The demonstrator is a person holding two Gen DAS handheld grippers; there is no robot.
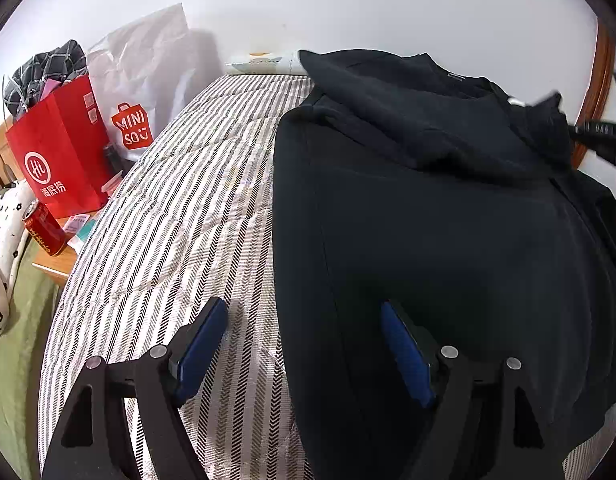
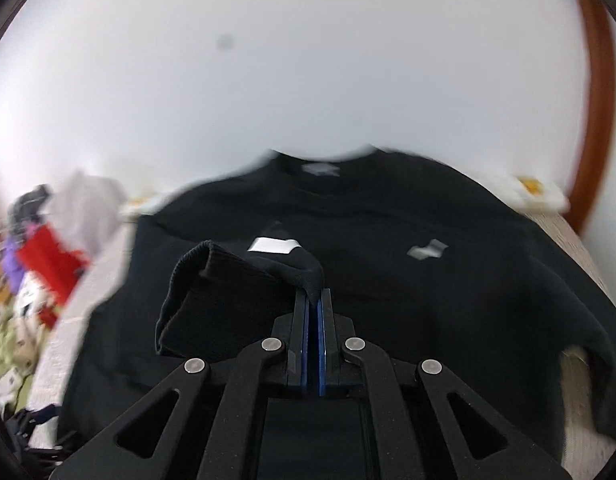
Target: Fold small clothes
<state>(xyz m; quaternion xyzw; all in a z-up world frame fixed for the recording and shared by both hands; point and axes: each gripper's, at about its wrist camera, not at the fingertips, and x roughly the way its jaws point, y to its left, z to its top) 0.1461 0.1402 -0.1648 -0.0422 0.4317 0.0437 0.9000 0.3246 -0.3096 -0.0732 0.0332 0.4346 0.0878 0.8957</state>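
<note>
A black sweatshirt (image 1: 448, 220) lies spread on a striped mattress (image 1: 179, 220), one sleeve folded across its upper part. My left gripper (image 1: 303, 308) is open and straddles the garment's left edge: the left finger (image 1: 203, 344) is over bare mattress, the right finger (image 1: 404, 352) over black cloth. Nothing is pinched between them. In the right wrist view, the right gripper (image 2: 315, 300) is shut on the ribbed sleeve cuff (image 2: 203, 280), held above the sweatshirt's body (image 2: 428, 300). That view is blurred.
Left of the bed, a wooden nightstand (image 1: 55, 264) holds a red paper bag (image 1: 59, 160), a white MINISO bag (image 1: 139, 92) and a red can (image 1: 43, 228). A spotted pillow (image 1: 3, 232) lies at far left. A wooden frame (image 1: 600, 80) curves at right.
</note>
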